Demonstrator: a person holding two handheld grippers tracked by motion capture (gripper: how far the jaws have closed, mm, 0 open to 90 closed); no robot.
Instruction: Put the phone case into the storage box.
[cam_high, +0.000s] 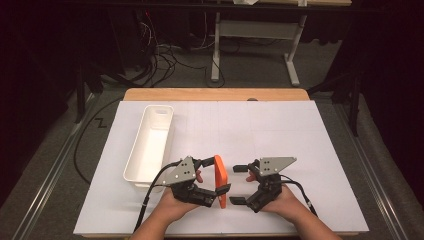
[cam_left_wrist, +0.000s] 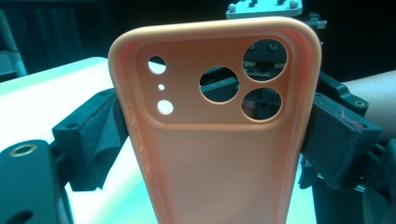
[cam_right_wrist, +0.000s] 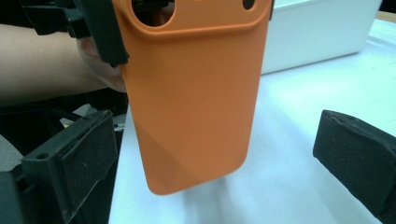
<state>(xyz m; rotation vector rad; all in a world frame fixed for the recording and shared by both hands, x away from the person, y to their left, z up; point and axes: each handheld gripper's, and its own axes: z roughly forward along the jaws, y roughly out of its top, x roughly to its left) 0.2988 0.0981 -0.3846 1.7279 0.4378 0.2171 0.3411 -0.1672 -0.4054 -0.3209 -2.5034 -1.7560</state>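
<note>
An orange phone case (cam_high: 220, 172) stands on edge a little above the white table cover, between my two grippers. My left gripper (cam_high: 216, 176) is shut on it. In the left gripper view the case's inner side (cam_left_wrist: 219, 140) faces the camera, camera holes at the top, and the pads (cam_left_wrist: 100, 140) press on its long edges. My right gripper (cam_high: 240, 185) stands open just right of the case. In the right gripper view the case's smooth back (cam_right_wrist: 196, 102) hangs between the wide-apart pads (cam_right_wrist: 79, 163), touching neither. The left gripper's finger (cam_right_wrist: 100, 32) clamps the case's upper edge.
A long white bin (cam_high: 150, 145) lies on the table to the left of my left hand; its wall (cam_right_wrist: 317, 28) shows behind the case. The white cover (cam_high: 280, 130) spreads over a wooden table. Cables and a desk frame stand on the floor beyond.
</note>
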